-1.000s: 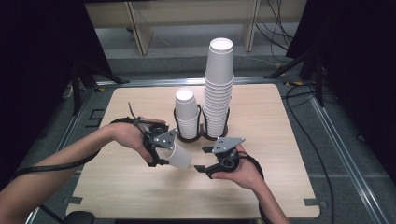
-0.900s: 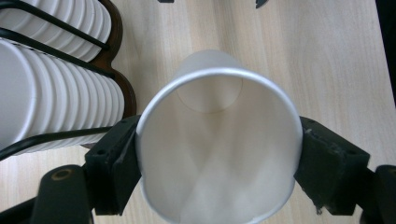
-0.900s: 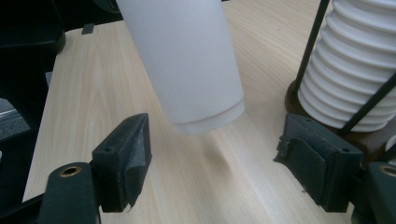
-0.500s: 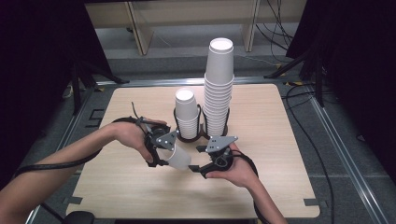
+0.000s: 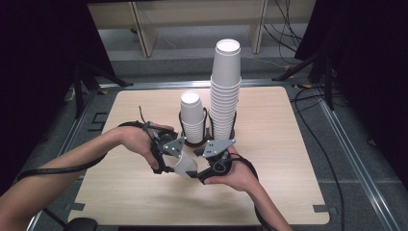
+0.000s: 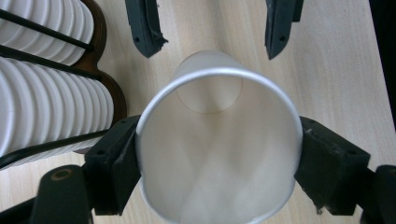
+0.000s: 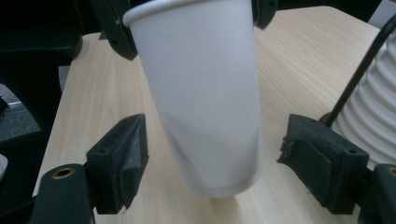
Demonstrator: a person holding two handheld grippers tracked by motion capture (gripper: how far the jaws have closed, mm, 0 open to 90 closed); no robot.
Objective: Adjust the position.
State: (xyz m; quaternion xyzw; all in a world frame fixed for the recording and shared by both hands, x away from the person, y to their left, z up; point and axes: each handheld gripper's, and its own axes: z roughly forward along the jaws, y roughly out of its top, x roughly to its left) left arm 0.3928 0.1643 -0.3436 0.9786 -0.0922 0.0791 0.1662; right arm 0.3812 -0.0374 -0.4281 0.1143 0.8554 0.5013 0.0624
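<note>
Cup: we see one white paper cup held clear of the bench, its rim clamped between the left gripper fingers, base pointing toward the right gripper.
Right fingers: either side of the cup's base, not touching; they have just been opening. We judge a handover, left keeping hold.
Stacks: short stack and tall stack in a wire holder, beyond both fingers, likely the cup's source or destination.

Paper cup plain white; stacked cups white; holder dark brown; bench pale wood grain; jaws black.
</note>
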